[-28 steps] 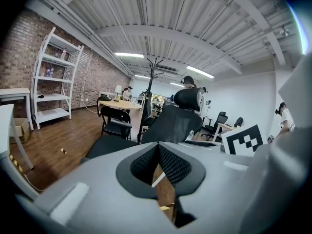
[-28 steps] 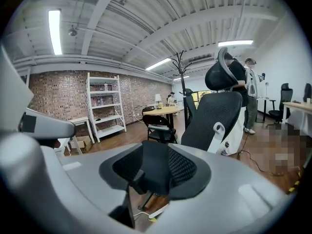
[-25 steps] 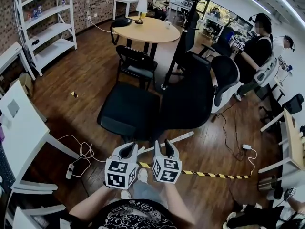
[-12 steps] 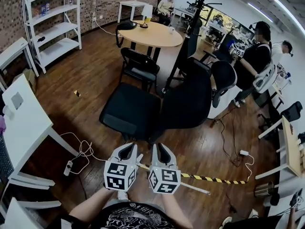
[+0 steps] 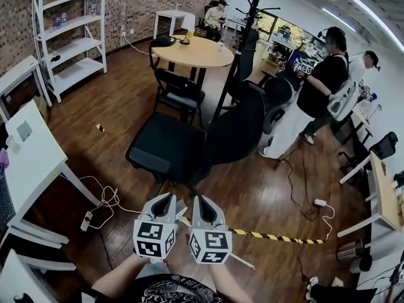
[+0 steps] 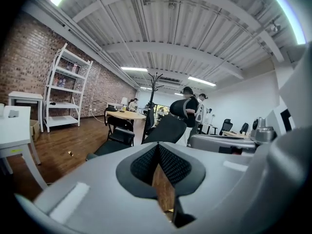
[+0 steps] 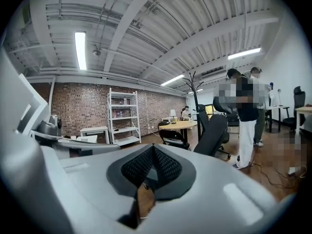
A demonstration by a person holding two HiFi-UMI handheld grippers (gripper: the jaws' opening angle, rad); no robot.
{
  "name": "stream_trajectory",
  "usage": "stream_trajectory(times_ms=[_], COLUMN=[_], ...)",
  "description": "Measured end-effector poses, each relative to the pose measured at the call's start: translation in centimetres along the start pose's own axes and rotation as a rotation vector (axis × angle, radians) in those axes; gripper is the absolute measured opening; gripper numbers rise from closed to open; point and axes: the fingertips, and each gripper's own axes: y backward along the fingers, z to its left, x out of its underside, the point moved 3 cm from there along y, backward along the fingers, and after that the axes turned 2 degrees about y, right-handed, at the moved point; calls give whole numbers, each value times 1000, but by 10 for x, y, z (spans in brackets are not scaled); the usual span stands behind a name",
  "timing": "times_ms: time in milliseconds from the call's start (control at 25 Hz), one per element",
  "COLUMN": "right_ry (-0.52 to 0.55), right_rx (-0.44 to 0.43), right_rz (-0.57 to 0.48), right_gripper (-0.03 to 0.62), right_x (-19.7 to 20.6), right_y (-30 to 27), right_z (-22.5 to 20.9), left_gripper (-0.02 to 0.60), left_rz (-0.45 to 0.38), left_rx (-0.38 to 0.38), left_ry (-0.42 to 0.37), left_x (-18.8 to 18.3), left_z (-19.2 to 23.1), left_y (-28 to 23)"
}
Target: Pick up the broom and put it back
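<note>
Both my tools are pressed together and hold nothing. The left gripper (image 5: 167, 199) and the right gripper (image 5: 201, 201) sit side by side low in front of me, pointing nearly level. In each gripper view the pads meet at the tip, and only bare floor shows through the slot behind them.

The broom (image 5: 243, 262), as I judge it, is the thin white stick below my grippers. It runs from between them out to my lower right, across the striped tape (image 5: 284, 235) on the floor (image 5: 252, 194). I cannot make out its brush end, nor tell whether it lies flat.

So the pick-up is yet to be made. To do it well I should spread one pair of jaws first and tip that gripper nose-down. Then I should come at the stick square across, so it sits deep between the pads, not at the tips. A grip near the middle should keep it from swinging, and the other gripper can steady the free end. The chair (image 5: 163, 149) stands near ahead and a cable (image 5: 108, 201) lies to my left, so I should lift slowly and keep the long end clear of both.
</note>
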Motion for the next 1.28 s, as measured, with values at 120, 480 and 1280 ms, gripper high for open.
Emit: stream_trajectory(times_ms=[120,480,1280], right_ry=[3,-5,-27], right_rx=[-6,-43,-36], right_rz=[-14,-28,-22], right_gripper=[0,0,0], right_x=[0,10,29], right_y=[28,91,151], right_z=[-2,16,40], left_gripper=[5,5,5], left_rz=[-7,-18,-10], left_rx=[9,16,26], left_ry=[-16,-41,-63], left_x=[8,30,50], left_z=[-24,-63,-85], left_y=[16,71,132])
